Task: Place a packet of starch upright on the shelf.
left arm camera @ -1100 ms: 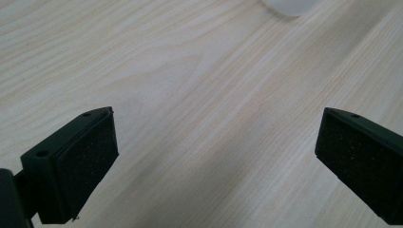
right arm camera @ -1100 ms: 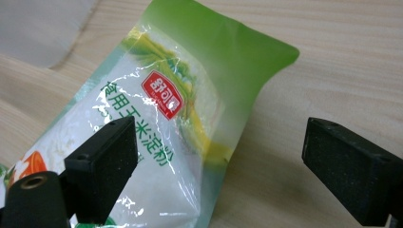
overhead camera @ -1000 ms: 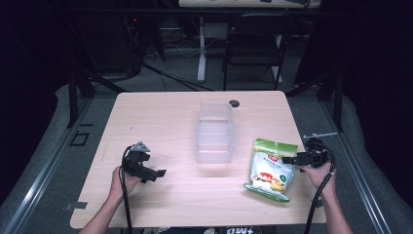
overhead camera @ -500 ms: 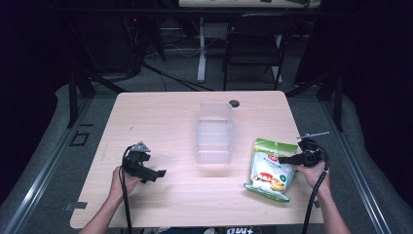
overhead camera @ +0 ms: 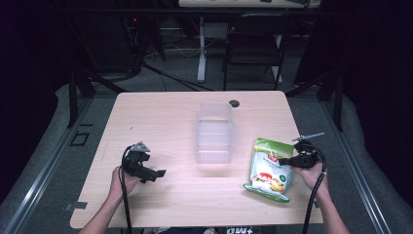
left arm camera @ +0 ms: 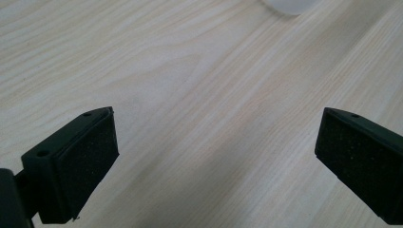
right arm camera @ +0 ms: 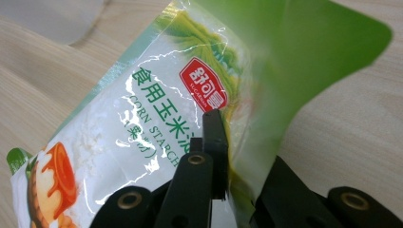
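Corn starch bag (overhead camera: 269, 167) edge pinched, apparently, in right hand-held gripper (overhead camera: 291, 161); left hand-held gripper (overhead camera: 158, 173) wide open, empty.

A light wood-grain bench (overhead camera: 160, 117) carries a small dark round grommet (overhead camera: 234, 103) near the middle of its far edge. Beyond the far edge a dark folding chair (overhead camera: 253, 48) stands on grey floor, beside a white desk leg (overhead camera: 201, 48) with cables (overhead camera: 180, 48) trailing round its foot.

Bare table (overhead camera: 160, 122) lies open left of the clear container (overhead camera: 214, 132).
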